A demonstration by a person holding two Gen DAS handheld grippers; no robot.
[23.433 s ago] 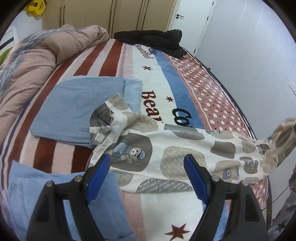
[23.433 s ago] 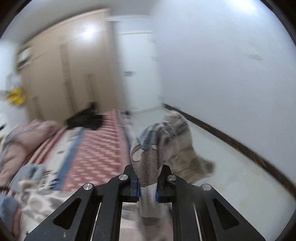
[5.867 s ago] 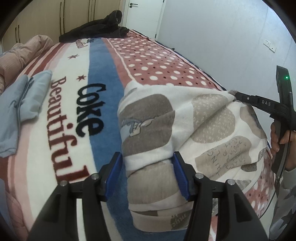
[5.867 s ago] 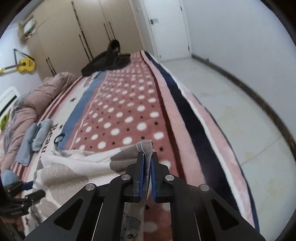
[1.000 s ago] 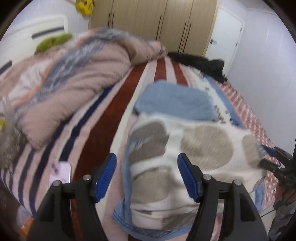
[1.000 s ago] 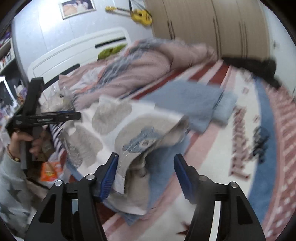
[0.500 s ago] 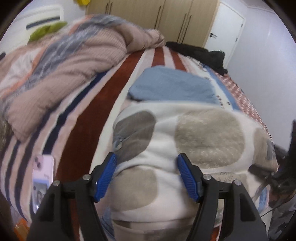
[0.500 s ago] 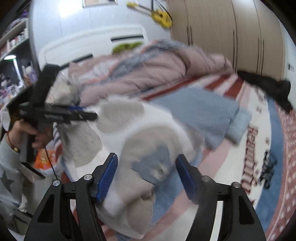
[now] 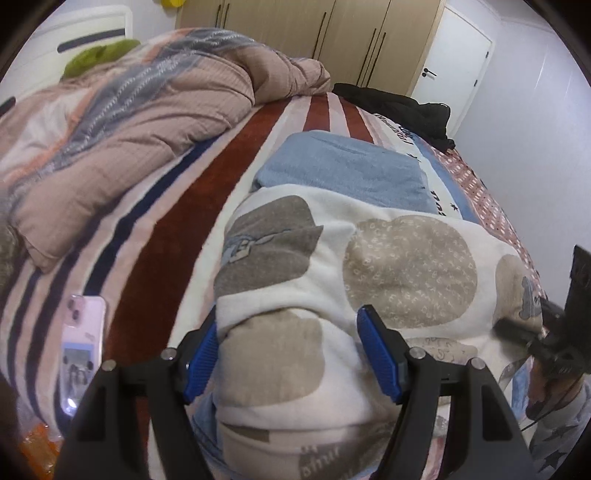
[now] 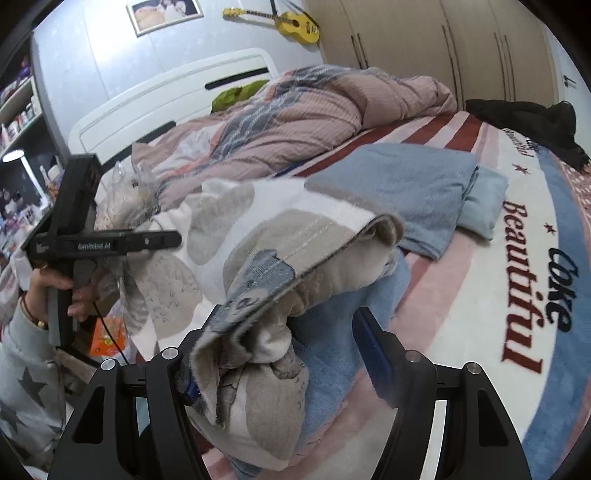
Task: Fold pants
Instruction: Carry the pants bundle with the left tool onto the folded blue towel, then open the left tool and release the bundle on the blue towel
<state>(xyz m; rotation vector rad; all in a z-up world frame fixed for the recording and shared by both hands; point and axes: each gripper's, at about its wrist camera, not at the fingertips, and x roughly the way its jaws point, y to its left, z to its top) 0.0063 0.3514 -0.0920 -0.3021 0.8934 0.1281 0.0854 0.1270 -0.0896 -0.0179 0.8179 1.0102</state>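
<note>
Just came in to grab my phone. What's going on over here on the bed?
A person with a handheld gripper in each hand is folding pants. The patterned pants are already folded into a thick bundle, which both grippers are setting onto a blue folded garment at the near edge of the bed. The left gripper straddles one end of the bundle, the right gripper the other, both with wide jaws. Another folded blue garment lies just beyond. A pink phone lies beside the pile.

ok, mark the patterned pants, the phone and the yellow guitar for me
patterned pants (image 9: pixel 406 266), left wrist view, on the large beige patch.
phone (image 9: pixel 82 343), left wrist view, middle of its pink case.
yellow guitar (image 10: pixel 299 25), right wrist view, on its body, on the wall.
</note>
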